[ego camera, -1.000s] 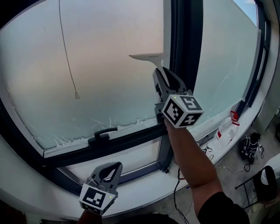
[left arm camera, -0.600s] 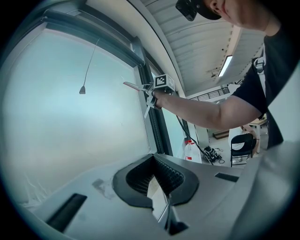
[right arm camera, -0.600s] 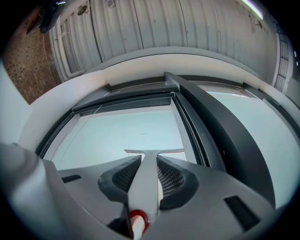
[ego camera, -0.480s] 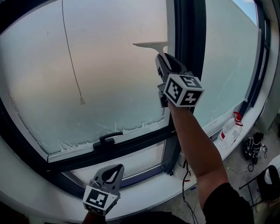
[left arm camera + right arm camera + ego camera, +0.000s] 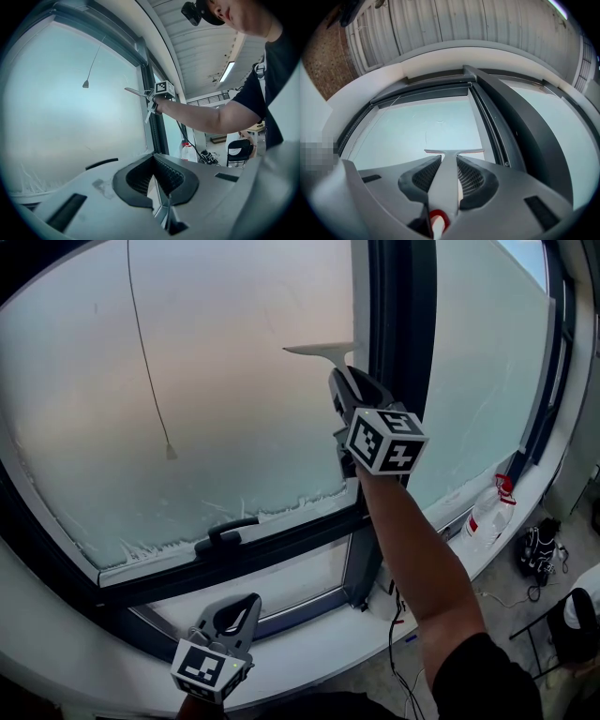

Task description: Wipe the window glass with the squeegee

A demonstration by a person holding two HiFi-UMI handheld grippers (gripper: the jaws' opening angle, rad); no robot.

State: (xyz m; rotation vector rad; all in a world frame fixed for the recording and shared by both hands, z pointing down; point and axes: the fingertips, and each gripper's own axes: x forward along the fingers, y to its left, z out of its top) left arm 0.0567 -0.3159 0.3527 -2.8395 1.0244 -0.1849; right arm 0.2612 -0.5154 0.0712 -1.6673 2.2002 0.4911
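Note:
A pale squeegee lies with its blade flat against the frosted window glass, just left of the dark mullion. My right gripper is shut on its handle, arm raised. In the right gripper view the handle runs up between the jaws to the blade on the glass. My left gripper hangs low by the sill, shut with nothing in it. The left gripper view shows its jaws meeting at the tip, and the squeegee far off on the pane.
A thick dark mullion borders the pane on the right. A black window handle sits on the lower frame. A blind cord with a pull hangs before the glass. A spray bottle stands on the sill; a bag lies on the floor.
The right gripper carried the squeegee up the glass beside the mullion, then slightly back down. The left gripper stayed low by the sill.

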